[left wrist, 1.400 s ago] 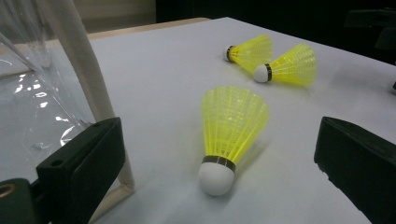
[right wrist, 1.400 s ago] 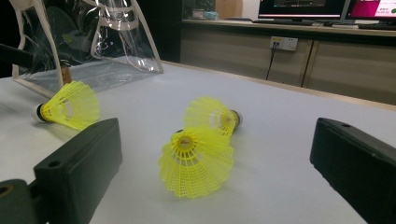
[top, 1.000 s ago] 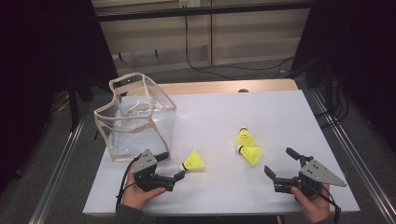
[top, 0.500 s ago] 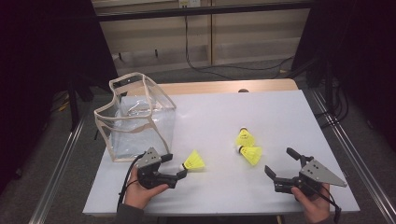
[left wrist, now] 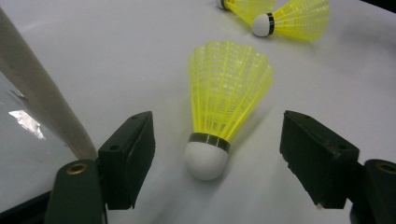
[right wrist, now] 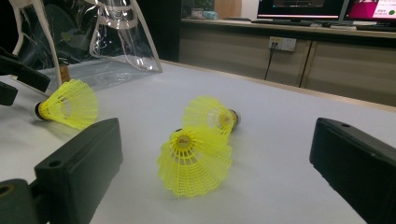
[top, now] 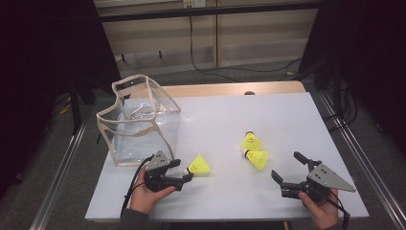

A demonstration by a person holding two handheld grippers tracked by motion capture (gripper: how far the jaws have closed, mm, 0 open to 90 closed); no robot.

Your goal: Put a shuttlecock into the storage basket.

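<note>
Right now my left tool [top: 187, 178] sits low in the lower left of the high view, jaws spread to either side of the nearest yellow shuttlecock [left wrist: 224, 112]. They have just been closing in, yet in the left gripper view a clear gap remains on both sides of its white cork, so nothing is gripped. That shuttlecock lies on its side on the white desk [top: 268, 120], cork toward the tool and skirt pointing away.

My right tool [top: 287, 170] rests at the lower right of the high view, jaws wide apart and holding nothing. In the right gripper view, two more shuttlecocks [right wrist: 196, 161] lie just beyond its jaws, one close behind the other; I cannot tell whether they touch. In the high view this pair sits a little right of centre, well apart from the first one.

Farther back, at the left of the high view, a clear plastic bag [top: 139, 120] with pale trim stands open on the desk, near the left tool's shuttlecock but not touching it.
</note>
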